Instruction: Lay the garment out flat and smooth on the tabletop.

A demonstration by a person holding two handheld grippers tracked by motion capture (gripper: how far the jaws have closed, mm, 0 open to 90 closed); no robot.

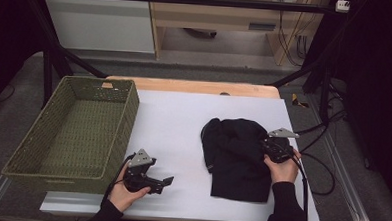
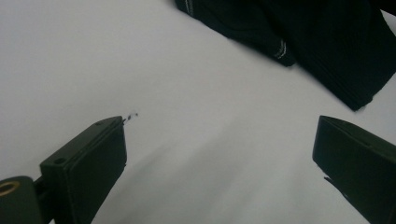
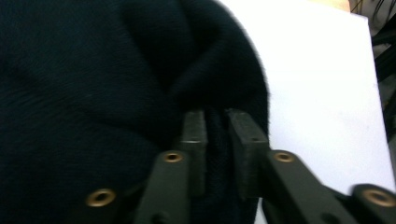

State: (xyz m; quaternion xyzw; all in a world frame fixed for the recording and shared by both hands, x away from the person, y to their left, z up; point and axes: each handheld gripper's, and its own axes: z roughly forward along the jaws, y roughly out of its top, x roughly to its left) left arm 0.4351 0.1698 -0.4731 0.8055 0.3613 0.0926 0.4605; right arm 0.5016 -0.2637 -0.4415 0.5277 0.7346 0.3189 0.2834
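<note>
Right gripper (image 3: 215, 135) pinched a fold of the black knit garment (image 1: 237, 157); left gripper (image 1: 167, 182) rested wide open on the white table cover (image 1: 173, 119).

Counted: one black garment (image 1: 237, 157) pinched between the right jaws; one green basket (image 1: 73, 130); two grippers.

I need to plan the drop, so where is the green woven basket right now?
In the high view the green woven basket stands at the table's left edge, beside the white mat, just left of the left gripper.
</note>
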